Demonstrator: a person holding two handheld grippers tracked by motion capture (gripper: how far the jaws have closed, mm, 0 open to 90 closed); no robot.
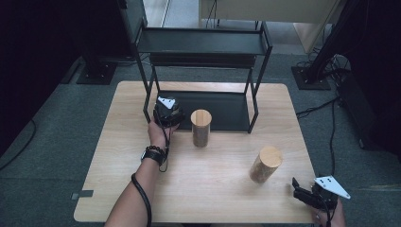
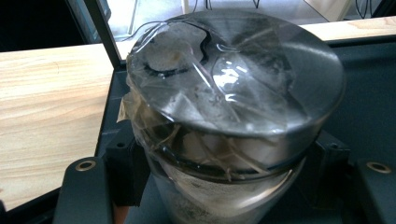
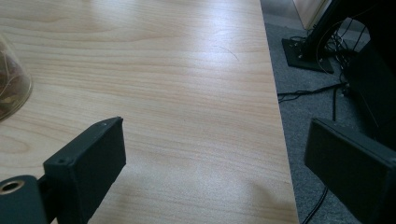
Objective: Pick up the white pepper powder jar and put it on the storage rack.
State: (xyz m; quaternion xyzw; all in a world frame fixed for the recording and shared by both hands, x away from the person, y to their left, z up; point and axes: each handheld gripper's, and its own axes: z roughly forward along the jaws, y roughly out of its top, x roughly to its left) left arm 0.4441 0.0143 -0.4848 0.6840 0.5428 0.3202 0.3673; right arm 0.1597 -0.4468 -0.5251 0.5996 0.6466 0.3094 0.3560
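Note:
My left gripper (image 1: pixel 166 112) sits at the front left corner of the black rack's lower plate (image 1: pixel 222 111). In the left gripper view my left gripper (image 2: pixel 229 186) is shut on a grey metal cylinder (image 2: pixel 233 88) wrapped in clear film, upright between the jaws, over the black plate (image 2: pixel 364 102). My right gripper (image 1: pixel 307 194) rests at the table's front right corner, open with nothing in it. In the right gripper view my right gripper (image 3: pixel 215 158) straddles the table's right edge.
A two-tier black metal rack (image 1: pixel 203 42) stands at the back of the wooden table (image 1: pixel 118 156). One wooden cylinder (image 1: pixel 201 127) stands upright before the rack. A second wooden cylinder (image 1: pixel 265 164) stands tilted toward the front right; its foot (image 3: pixel 9 88) shows in the right gripper view.

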